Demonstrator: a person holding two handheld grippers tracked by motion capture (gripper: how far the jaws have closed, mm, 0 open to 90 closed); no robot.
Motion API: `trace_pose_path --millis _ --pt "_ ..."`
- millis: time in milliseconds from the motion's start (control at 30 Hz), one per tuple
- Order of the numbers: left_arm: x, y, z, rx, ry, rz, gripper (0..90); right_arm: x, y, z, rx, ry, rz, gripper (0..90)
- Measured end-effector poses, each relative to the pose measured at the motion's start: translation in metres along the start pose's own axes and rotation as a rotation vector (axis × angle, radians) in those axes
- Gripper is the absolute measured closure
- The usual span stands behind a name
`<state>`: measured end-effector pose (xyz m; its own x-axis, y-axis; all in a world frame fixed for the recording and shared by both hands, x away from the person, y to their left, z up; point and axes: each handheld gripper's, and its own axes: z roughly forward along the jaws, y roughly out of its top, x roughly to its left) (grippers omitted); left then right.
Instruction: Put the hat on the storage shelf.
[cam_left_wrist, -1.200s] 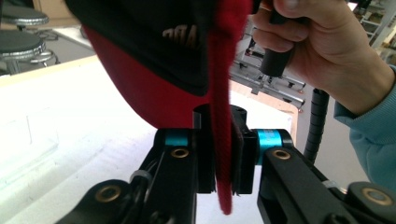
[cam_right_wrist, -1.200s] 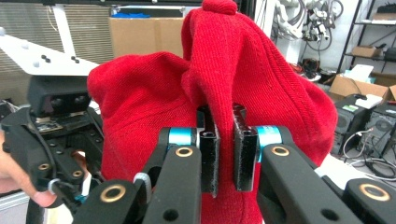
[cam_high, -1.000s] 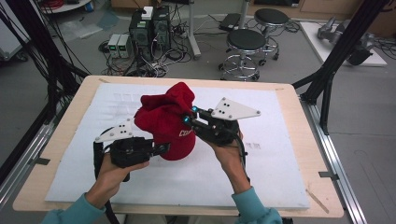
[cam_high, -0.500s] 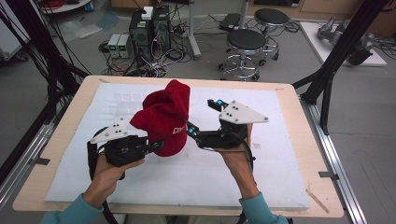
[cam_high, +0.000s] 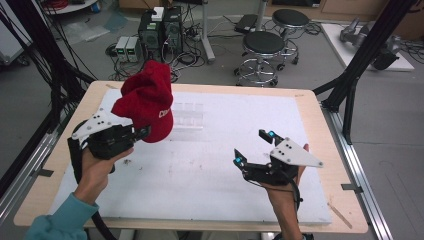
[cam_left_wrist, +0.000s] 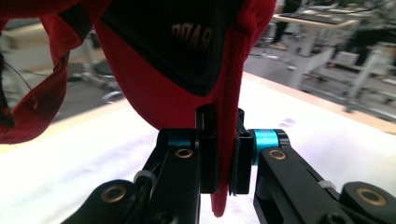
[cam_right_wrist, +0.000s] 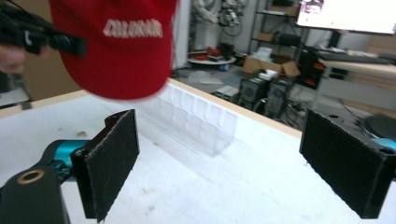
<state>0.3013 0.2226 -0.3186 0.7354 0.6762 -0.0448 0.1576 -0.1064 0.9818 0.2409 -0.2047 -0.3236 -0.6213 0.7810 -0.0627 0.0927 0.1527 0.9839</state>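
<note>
Since the earlier frames, the red cotton baseball cap (cam_high: 146, 102) with white lettering has been going up and toward the bench's left edge, while the right gripper (cam_high: 252, 148) has been letting go, its jaws just opening, and pulling back toward the near right corner.

At the left, the left gripper (cam_high: 141, 133) is clamping fully shut on the cap's thin fabric edge (cam_left_wrist: 227, 140), holding the cap in the air above the white-covered bench (cam_high: 215, 190). Near the bench's middle, toward the far edge, a clear ribbed plastic holder (cam_high: 189, 116) is standing on the cover. At the right, the right gripper's felt-faced pads (cam_right_wrist: 112, 161) are standing wide apart with nothing between them.

The cap is soft and floppy, its crown slumping, so the single pinch looks likely to let it swing; moving it slowly and keeping the grip deep on the stitched band would probably be steadying it best.
</note>
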Motion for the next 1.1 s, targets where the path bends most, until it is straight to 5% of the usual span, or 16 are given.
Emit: trace_pose_path --millis 567,1100 --pt "0.066 -0.001 0.022 0.049 0.178 0.095 85.0 -0.023 -0.064 -0.028 -0.020 -0.167 0.093 10.8" --pt "0.095 -0.022 0.051 0.087 0.241 0.106 85.1 -0.033 -0.113 -0.008 -0.030 -0.178 0.140 10.8"
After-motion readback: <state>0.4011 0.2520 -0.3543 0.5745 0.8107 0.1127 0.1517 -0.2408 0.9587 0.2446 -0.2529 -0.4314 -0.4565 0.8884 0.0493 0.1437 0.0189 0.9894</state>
